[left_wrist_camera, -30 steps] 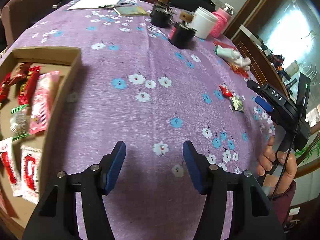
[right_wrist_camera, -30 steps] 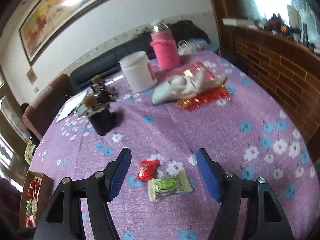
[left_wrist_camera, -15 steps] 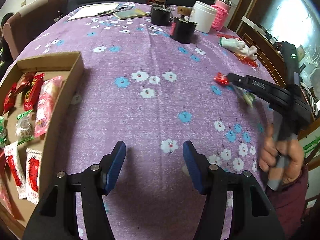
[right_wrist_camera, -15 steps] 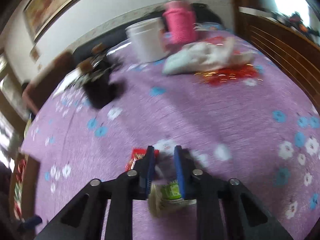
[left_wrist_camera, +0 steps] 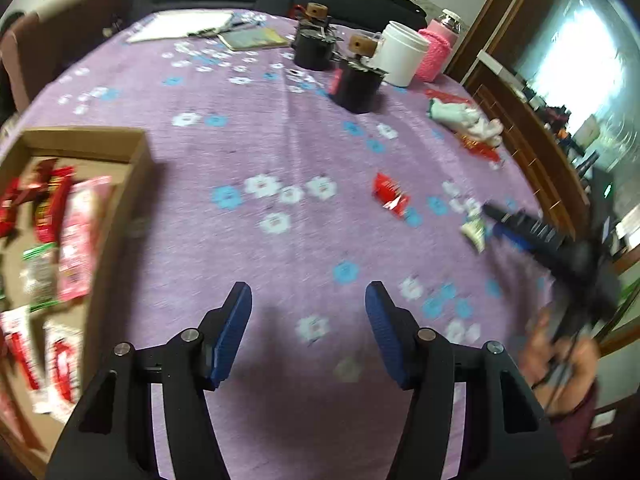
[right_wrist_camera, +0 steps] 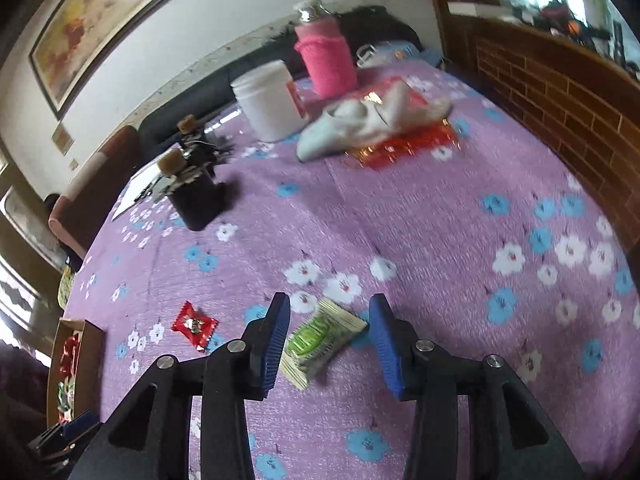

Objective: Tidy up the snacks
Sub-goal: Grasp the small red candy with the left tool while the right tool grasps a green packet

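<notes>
Reopening around the green snack, right tool — pads clear — left tool spread, empty, box cut off.

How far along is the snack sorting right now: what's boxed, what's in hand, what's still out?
Done: several packets already lie in the box. In hand: nothing gripped yet; the right tongs are opening around the green snack, which lies on the cloth with its left edge at the left pad. The left tongs are open and empty. Left: the green snack and the red candy, both on the cloth.

My matt black plastic right gripper with ribbed blue pads, glossy green wrapper between them, woven purple floral tablecloth, brown cardboard box at nine o'clock
</notes>
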Tool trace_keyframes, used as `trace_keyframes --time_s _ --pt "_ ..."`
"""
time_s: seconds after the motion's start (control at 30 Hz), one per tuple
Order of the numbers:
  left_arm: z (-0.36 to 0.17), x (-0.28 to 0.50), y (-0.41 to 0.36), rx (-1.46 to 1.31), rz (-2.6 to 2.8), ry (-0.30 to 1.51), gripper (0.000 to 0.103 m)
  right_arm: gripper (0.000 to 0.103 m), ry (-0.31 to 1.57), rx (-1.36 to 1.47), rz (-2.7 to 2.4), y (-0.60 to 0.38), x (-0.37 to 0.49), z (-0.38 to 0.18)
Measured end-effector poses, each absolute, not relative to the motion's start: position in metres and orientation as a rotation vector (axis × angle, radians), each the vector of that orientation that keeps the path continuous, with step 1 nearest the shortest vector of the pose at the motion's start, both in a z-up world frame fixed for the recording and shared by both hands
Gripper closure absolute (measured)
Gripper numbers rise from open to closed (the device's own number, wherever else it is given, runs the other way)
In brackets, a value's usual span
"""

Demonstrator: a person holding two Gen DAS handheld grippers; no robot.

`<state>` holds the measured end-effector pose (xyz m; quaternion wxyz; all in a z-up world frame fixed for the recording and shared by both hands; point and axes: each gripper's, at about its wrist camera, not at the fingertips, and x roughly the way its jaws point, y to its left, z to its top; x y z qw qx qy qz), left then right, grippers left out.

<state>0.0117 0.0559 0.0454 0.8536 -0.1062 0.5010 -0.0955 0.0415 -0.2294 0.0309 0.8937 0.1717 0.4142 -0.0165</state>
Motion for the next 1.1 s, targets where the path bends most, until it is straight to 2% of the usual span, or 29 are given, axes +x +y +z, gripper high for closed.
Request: trace_keyframes --time_s 0.13,0.17,0.33,0.4,0.43,0.47,0.77,0.87,1.1 --pt "0.040 0.038 0.043 -0.287 -0.230 1.073 0.045 0.055 0.922 0.373 -0.053 -0.224 0.045 0.020" --pt "0.037 0.045 0.040 -0.299 -0.232 1.079 0.045 0.051 0.921 0.370 -0.060 -0.222 0.045 0.020" --pt "0.023 0.074 0.023 -0.327 -0.230 1.100 0.046 0.049 0.902 0.296 -0.090 -0.210 0.050 0.018" --pt "0.018 0.084 0.013 -0.309 -0.226 1.104 0.046 0.054 0.893 0.266 -0.090 -0.206 0.050 0.018" --pt "0.016 0.087 0.010 -0.298 -0.226 1.104 0.046 0.061 0.893 0.256 -0.080 -0.203 0.050 0.018" --pt "0.017 0.090 0.005 -0.274 -0.221 1.087 0.046 0.078 0.901 0.243 -0.073 -0.201 0.052 0.017" --pt "0.014 0.100 -0.033 -0.046 -0.222 1.010 0.046 0.080 0.891 0.275 -0.083 -0.209 0.051 0.017" --pt "0.013 0.093 -0.043 0.060 -0.223 0.973 0.084 0.080 0.890 0.280 -0.090 -0.211 0.052 0.017" --pt "0.023 0.084 -0.030 0.036 -0.236 0.952 0.087 0.080 0.879 0.280 -0.095 -0.211 0.052 0.017"
